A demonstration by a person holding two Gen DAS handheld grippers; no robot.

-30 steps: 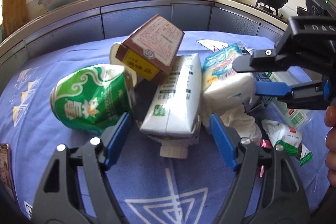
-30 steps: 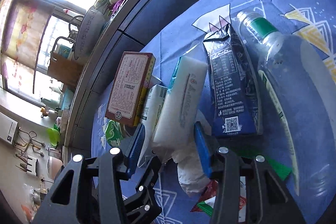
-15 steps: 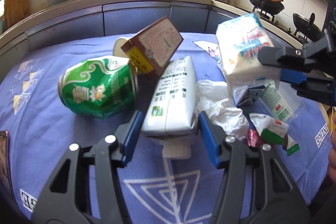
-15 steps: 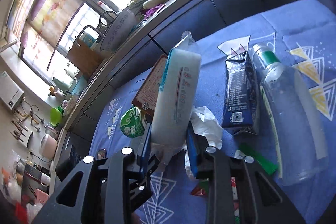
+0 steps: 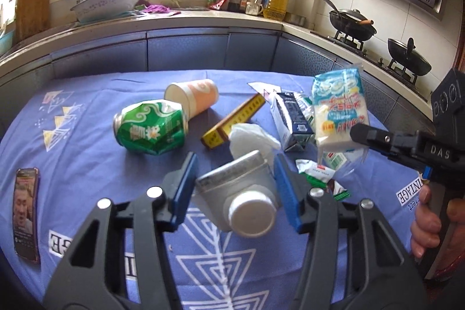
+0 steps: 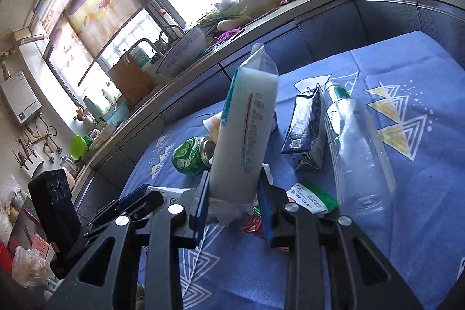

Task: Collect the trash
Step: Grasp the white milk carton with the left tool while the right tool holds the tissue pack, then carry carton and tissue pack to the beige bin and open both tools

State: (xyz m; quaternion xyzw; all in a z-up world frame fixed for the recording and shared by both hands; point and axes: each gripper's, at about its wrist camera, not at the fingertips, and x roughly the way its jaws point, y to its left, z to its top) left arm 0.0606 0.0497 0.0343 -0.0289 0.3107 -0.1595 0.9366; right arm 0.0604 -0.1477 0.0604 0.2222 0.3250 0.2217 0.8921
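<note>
The left tool [image 5: 234, 182] is closing on a milk carton [image 5: 241, 188], lifted off the blue-clothed counter [image 5: 87, 164]. The right tool [image 6: 232, 202] clenches a tissue pack [image 6: 247, 135], raised at the right. Beyond lie a crushed green can [image 5: 151, 128], a paper cup [image 5: 193, 98], a brown box [image 5: 232, 121], a blue carton [image 5: 292, 118] and crumpled tissue [image 5: 250, 138]; a phone [image 5: 26, 211] sits near left.
</note>
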